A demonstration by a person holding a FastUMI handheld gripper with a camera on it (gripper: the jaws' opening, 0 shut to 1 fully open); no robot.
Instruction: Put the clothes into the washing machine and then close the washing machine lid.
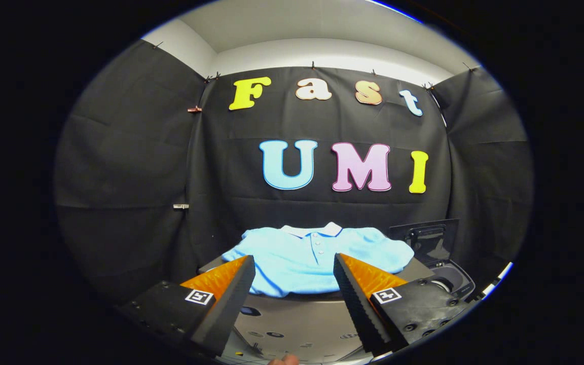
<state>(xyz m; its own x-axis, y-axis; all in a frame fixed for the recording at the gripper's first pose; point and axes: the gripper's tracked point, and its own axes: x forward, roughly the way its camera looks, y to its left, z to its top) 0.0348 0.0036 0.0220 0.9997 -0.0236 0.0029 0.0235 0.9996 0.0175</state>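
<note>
A light blue polo shirt (pixel 297 258) with a white collar lies spread flat on a grey table (pixel 292 319), just beyond my fingertips. My gripper (pixel 294 261) is open above the table, its two fingers wide apart with nothing between them, framing the shirt's lower part. To the right of the shirt stands the washing machine (pixel 449 279), its dark lid (pixel 426 238) raised upright and the round drum opening showing below it, partly hidden behind my right finger (pixel 358 289).
Black cloth walls close the booth behind and on both sides of the table. A fingertip of a person's hand (pixel 284 360) shows below, between my fingers. Small dark marks lie on the table surface near me.
</note>
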